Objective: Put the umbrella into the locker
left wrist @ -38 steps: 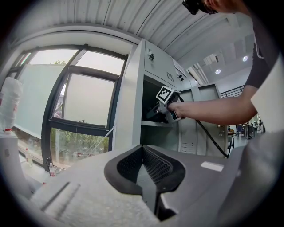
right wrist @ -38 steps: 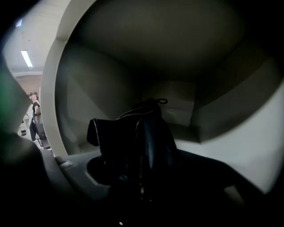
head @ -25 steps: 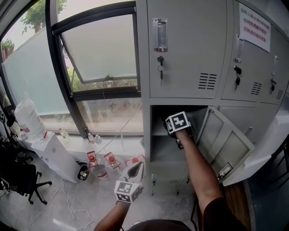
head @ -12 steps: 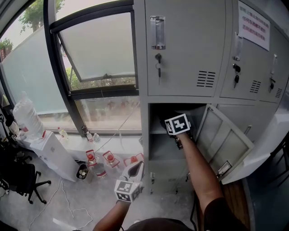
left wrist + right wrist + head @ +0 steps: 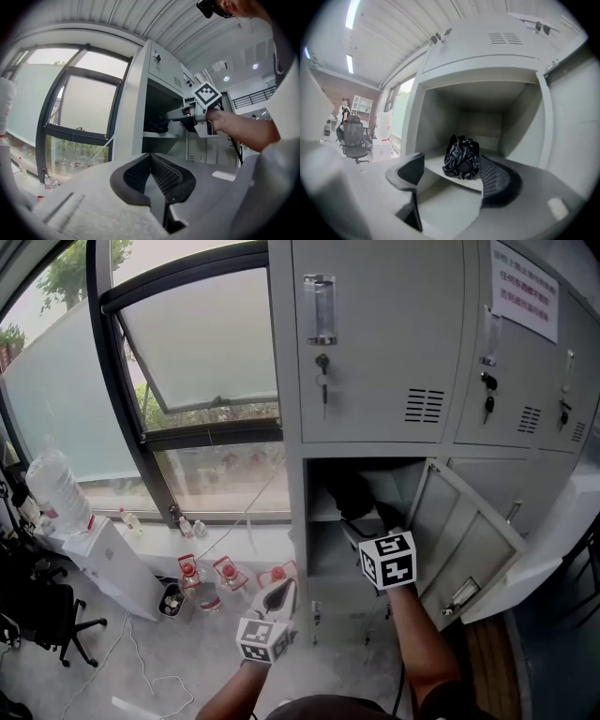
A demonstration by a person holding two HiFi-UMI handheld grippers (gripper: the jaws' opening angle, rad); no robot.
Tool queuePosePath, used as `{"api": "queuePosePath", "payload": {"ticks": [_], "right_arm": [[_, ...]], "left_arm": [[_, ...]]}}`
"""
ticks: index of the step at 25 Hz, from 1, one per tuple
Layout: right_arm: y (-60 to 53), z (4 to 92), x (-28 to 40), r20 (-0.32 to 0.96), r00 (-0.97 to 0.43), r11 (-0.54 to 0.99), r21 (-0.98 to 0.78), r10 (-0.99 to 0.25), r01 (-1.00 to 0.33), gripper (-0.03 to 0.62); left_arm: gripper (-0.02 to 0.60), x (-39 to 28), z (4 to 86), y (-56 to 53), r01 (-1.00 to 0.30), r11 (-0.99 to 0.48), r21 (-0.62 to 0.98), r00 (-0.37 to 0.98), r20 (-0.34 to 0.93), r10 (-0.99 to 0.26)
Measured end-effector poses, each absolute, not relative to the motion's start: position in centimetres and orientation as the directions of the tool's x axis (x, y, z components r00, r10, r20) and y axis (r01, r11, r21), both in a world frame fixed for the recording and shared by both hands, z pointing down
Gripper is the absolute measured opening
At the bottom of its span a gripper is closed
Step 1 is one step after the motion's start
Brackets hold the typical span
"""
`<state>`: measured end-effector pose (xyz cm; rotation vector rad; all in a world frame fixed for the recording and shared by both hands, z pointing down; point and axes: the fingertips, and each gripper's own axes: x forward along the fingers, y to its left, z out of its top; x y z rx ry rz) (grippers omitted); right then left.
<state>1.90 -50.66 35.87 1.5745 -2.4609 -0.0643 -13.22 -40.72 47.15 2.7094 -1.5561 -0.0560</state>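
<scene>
Far left: window (image 5: pixel 202 343); below it a water dispenser (image 5: pixel 103 554) on the floor, with red-capped bottles (image 5: pixel 206 579) near the sill.

Left gripper (image 5: pixel 280 592): low, left of the locker's base, pointing level. Jaws pressed together, nothing between them.

Grey locker (image 5: pixel 375 334): lower compartment open, door (image 5: pixel 464 540) swung out to the right.

Umbrella (image 5: pixel 461 157): black, folded, lying on the shelf (image 5: pixel 433 169) inside the open compartment, toward its left side.

Right gripper (image 5: pixel 361 524): at the compartment mouth, just in front of the shelf edge. Jaws spread wide; they have just been opening. The umbrella shows beyond the jaws, and the pads are not pressing on it.

Upper locker doors shut, key (image 5: pixel 322 367) in the lock.
</scene>
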Motion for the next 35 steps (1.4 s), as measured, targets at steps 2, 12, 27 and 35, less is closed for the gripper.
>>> {"api": "queuePosePath", "payload": {"ticks": [2, 12, 27, 35], "right_arm": [[-49.2, 36.5, 2.0, 0.147, -0.406, 0.426, 0.152, -0.902, -0.892, 0.356], [-44.2, 40.3, 2.4, 0.124, -0.396, 0.413, 0.183, -0.91, -0.892, 0.234], [-41.5, 45.0, 1.9, 0.079, -0.357, 0.364, 0.096, -0.931, -0.926, 0.005], [-41.4, 46.1, 1.9, 0.1, -0.352, 0.362, 0.125, -0.931, -0.924, 0.003]], "left_arm": [[0.005, -13.1, 47.6, -40.7, -0.863, -0.502, 0.045, 0.503, -0.01, -0.864], [0.005, -12.7, 46.8, -40.5, -0.859, -0.509, 0.052, 0.508, -0.035, -0.861], [0.005, -11.9, 46.8, -39.7, -0.859, -0.511, 0.035, 0.51, -0.037, -0.859], [0.005, -11.5, 47.0, -40.1, -0.859, -0.51, 0.039, 0.509, -0.035, -0.86]]}}
